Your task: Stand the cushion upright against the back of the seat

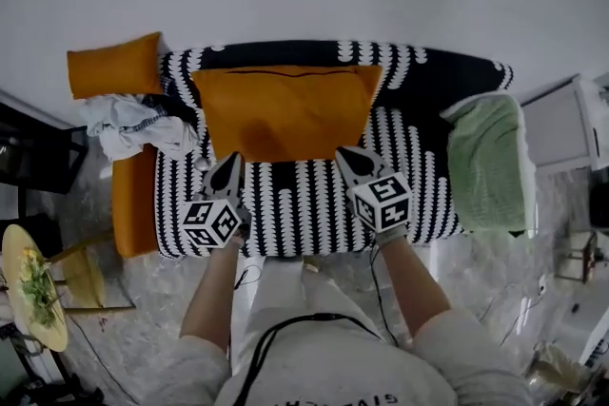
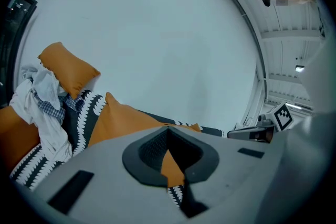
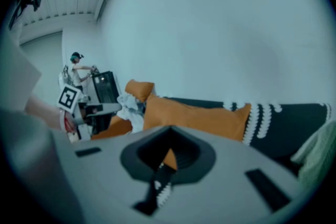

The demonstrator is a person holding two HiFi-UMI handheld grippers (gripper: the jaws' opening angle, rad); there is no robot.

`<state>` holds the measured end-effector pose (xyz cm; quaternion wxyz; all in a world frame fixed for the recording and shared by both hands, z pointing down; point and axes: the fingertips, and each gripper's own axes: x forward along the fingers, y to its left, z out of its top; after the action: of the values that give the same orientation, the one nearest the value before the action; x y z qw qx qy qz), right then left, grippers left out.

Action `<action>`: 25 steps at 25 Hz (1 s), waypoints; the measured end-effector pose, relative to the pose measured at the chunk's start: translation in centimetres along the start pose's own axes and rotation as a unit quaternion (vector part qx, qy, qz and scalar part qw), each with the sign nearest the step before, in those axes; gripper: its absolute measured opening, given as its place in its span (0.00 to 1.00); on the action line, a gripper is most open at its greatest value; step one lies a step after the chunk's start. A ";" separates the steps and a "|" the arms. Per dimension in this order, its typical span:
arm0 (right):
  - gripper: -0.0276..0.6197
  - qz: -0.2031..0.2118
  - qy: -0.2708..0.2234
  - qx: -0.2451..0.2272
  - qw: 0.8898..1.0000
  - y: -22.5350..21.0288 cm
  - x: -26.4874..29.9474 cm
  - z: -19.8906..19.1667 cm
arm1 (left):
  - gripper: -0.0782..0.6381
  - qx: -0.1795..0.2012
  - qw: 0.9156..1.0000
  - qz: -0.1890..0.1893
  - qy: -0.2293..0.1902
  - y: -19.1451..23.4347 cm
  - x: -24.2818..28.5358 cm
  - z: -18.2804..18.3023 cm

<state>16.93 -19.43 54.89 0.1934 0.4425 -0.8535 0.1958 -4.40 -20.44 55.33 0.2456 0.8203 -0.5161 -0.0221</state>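
Left claw (image 1: 226, 164) and right claw (image 1: 347, 154) both clench the lower edge of the orange cushion (image 1: 281, 109).

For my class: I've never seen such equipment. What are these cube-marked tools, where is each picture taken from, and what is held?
No robot: a person holds a two-jaw tool in each hand, the left gripper and right gripper. One picture comes from a camera on the person's head, looking down; the others from cameras riding on each gripper. On the patterned sofa are an orange cushion, a second cushion, crumpled clothes and a green cloth. Both grippers pinch the orange cushion's lower edge.
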 end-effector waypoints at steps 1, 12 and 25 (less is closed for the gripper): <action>0.07 0.006 -0.002 -0.002 1.000 0.7 -0.5 0.2 | 0.14 0.000 1.000 -0.002 0.000 -0.6 -0.6 0.0; 0.07 0.050 -0.002 0.021 0.999 6.7 -5.5 0.7 | 0.14 0.000 1.000 -0.029 0.011 -5.9 -5.7 0.3; 0.07 0.087 -0.011 0.025 0.996 11.1 -9.0 1.3 | 0.14 0.020 0.998 -0.062 0.019 -10.4 -8.8 0.5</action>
<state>12.32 -8.08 47.43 0.1552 0.3735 -0.8856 0.2282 0.03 -9.48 48.57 0.2370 0.8557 -0.4600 -0.0109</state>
